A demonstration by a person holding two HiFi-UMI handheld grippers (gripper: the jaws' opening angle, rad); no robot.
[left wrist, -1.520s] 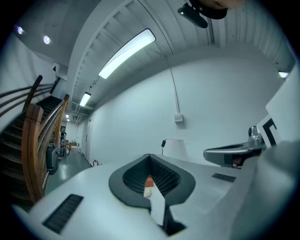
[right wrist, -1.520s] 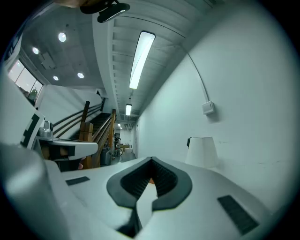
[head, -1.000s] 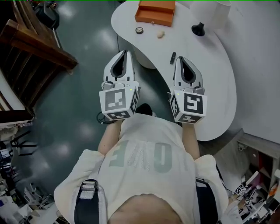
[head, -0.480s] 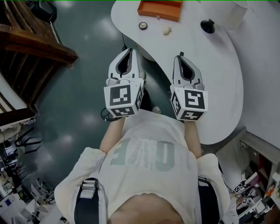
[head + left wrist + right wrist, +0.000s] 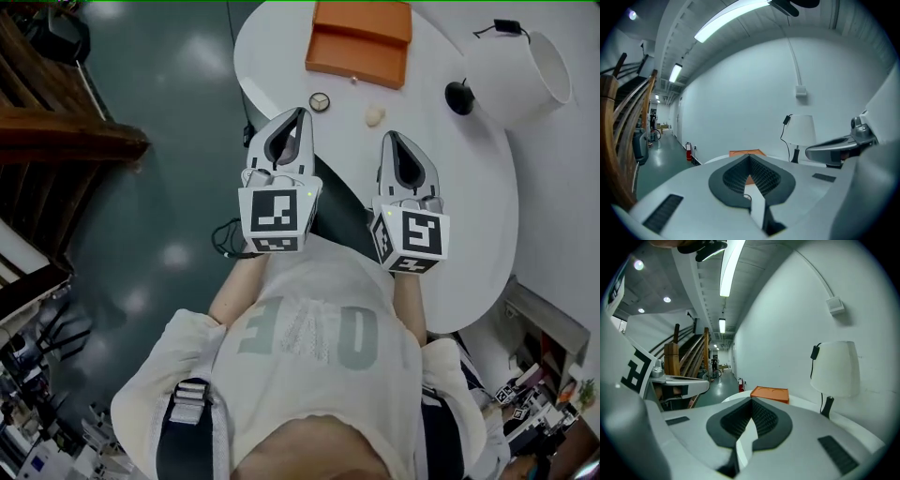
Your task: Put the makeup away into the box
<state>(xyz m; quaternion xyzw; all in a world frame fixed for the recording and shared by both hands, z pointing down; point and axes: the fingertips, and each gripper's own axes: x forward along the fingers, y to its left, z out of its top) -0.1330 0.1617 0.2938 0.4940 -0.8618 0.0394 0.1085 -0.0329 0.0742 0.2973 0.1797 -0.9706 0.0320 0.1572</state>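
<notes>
Closest in is the person's pale, soft shirt [image 5: 309, 328], and just past it are two hard cubes with black and white squares. The left gripper [image 5: 301, 114] is smooth grey and white, with bumpy black pads inside. Its two jaws are pressed together at the tip, with nothing between them. The right gripper [image 5: 392, 139] looks the same, and its jaws are also together and hold nothing. Both point out over the smooth white table [image 5: 469, 216], which has a round, curvy shape. The left one hangs over the table's left edge. Just past its tip lies a small round makeup case [image 5: 320, 102] with a dark rim. Beside that, more to the middle, lies a little egg-shaped tan sponge [image 5: 374, 115]. Farther on, at the far edge, sits the flat orange box [image 5: 361, 42]. By the far right edge stands a lamp [image 5: 520, 80] with a white shade and a round black foot.
</notes>
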